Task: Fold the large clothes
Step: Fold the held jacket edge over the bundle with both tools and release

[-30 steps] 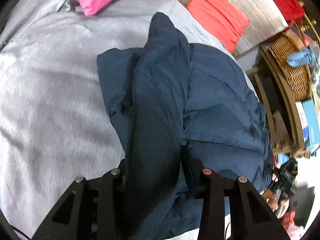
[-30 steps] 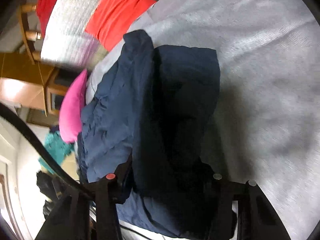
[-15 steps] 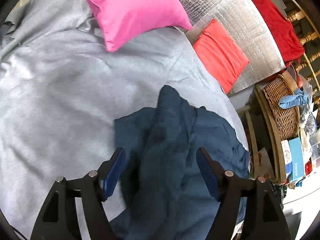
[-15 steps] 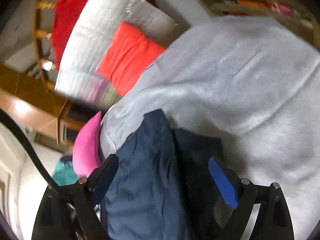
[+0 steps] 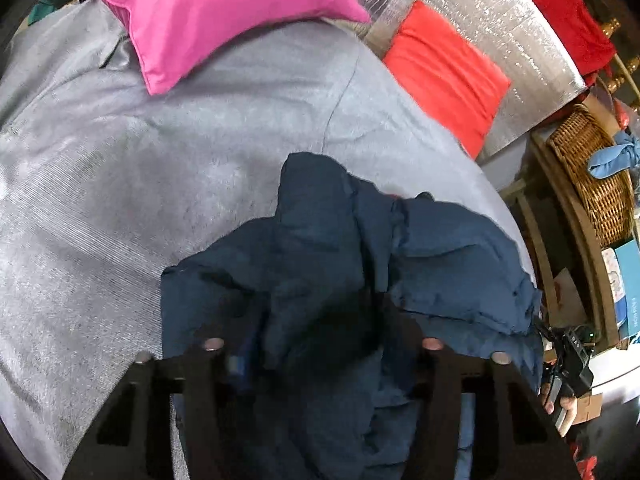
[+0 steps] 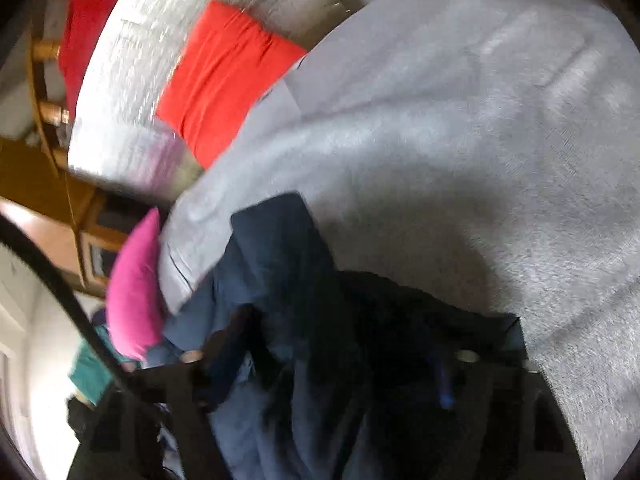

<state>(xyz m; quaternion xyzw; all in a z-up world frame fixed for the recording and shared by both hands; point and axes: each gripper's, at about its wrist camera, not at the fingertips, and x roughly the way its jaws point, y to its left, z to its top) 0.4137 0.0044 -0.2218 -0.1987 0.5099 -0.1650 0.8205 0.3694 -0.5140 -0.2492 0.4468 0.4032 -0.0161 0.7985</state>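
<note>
Left gripper (image 5: 320, 344): jaws set wide, a bunched ridge of the navy jacket (image 5: 344, 264) between them; grip cannot be confirmed. Right gripper (image 6: 332, 360): jaws wide, buried in dark jacket (image 6: 280, 280) folds; blurred, state indeterminate. Jacket lies crumpled on the grey bedspread (image 5: 120, 184), pink pillow (image 5: 208, 12) and red cushion (image 5: 444, 76) beyond it.
</note>
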